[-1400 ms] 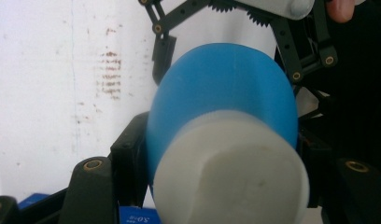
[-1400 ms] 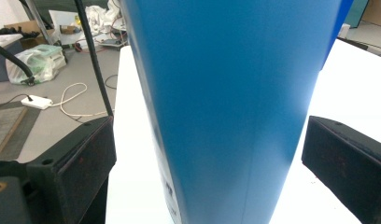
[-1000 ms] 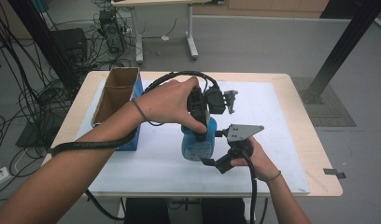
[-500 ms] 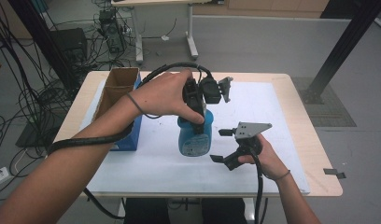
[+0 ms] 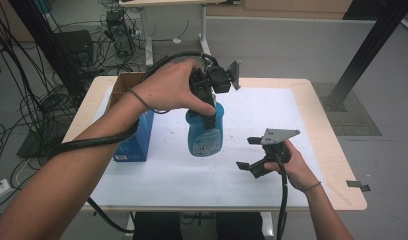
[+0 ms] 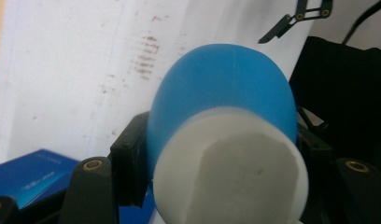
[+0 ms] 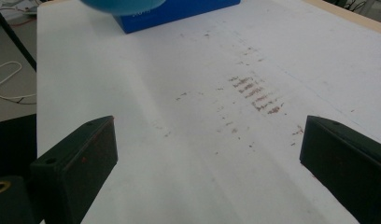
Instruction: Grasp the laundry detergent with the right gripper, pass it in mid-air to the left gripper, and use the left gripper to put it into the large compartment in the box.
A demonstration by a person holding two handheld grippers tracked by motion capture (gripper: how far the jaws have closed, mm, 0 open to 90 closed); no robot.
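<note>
Left gripper (image 5: 208, 111) clamped on the top of the blue bottle (image 5: 205, 131), white cap (image 6: 228, 165) end sitting between the jaws in the left gripper view. Bottle hanging upright, looks lifted clear of the white mat (image 5: 272, 107), just right of the blue box (image 5: 134, 142). Right gripper (image 5: 252, 156) off to the right, near the front of the mat, jaws wide apart with nothing in them. So, pickup pretty much done, placing not yet. Guessing the open box is the target, but can't really tell. Some brown smudges (image 7: 256, 95) on the mat, nothing in the way.
</note>
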